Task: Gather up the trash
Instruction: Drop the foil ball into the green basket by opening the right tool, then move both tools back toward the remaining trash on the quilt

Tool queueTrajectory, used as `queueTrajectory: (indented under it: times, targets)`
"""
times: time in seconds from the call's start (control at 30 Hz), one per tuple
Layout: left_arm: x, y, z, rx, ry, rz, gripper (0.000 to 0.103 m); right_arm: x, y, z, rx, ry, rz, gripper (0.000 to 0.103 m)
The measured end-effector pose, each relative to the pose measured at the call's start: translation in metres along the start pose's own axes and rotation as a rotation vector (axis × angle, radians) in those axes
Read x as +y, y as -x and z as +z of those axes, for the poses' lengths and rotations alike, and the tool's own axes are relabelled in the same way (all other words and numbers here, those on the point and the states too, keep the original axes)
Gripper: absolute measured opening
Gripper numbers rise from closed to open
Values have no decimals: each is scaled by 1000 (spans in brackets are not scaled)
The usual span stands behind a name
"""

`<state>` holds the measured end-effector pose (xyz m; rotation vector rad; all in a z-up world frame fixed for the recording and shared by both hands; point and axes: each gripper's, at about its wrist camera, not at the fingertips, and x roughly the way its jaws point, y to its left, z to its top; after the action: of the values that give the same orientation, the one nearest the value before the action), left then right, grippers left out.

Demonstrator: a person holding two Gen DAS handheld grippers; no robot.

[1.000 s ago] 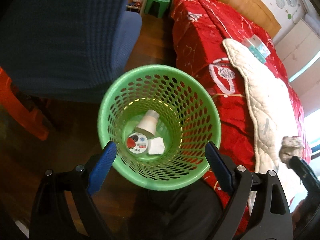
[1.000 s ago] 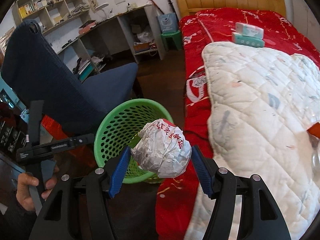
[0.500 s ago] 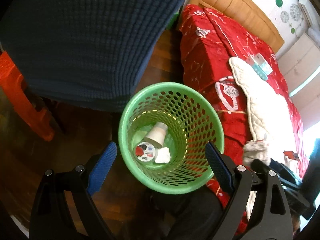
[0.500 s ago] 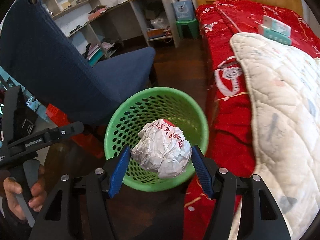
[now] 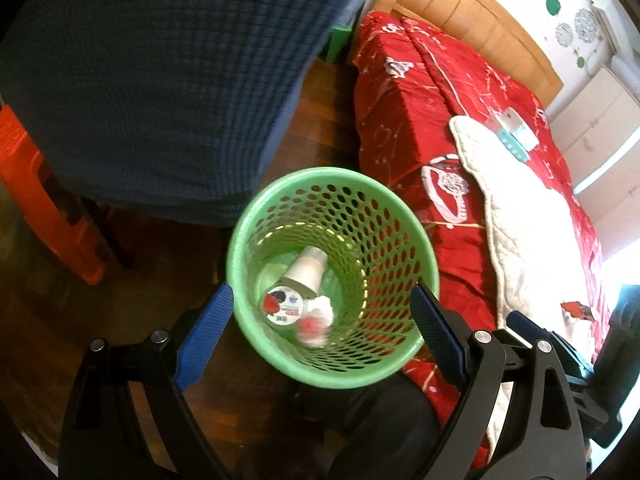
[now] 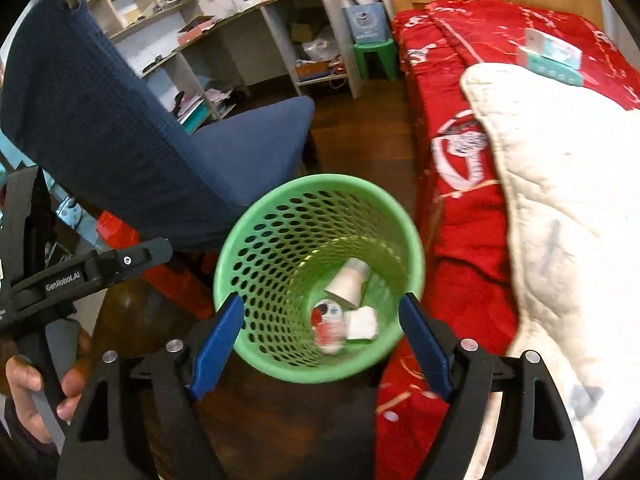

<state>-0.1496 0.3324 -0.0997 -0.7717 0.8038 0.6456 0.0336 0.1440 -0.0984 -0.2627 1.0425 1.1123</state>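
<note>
Spreading wide with nothing between them, the blue fingers (image 6: 218,344) of the right gripper (image 6: 320,344) are seen above the green basket (image 6: 256,240), whose rim sits between the two tips. The left gripper (image 5: 320,340) is likewise held wide and empty, its fingers (image 5: 204,340) framing the same basket (image 5: 400,216) from above.

Inside the basket, a blurred paper ball (image 6: 330,336) with red marks is seen near the bottom, at about 6 o'clock of the basket floor; in the left view it (image 5: 314,330) appears equally smeared. Beside it, a small white crumpled piece (image 6: 362,324) is found at 4 o'clock, a round printed lid (image 5: 282,304) at 8 o'clock in the left view, and a white paper cup (image 6: 346,282) lies on its side at 12 o'clock.

Outward from the basket, a blue chair (image 6: 120,140) is placed at 10 o'clock and a bed (image 6: 460,240) with a red cover at 3 o'clock, a white quilt (image 6: 560,200) lying on it. The person's left hand (image 6: 36,392) is seen at 8 o'clock in the right view.
</note>
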Motion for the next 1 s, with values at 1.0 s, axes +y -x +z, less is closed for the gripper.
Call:
queueTrajectory:
  times: [1.0]
  targets:
    - [-155,-30,-25,78,-269,-120,89,-249,174,-90,-189,-438,-479,75]
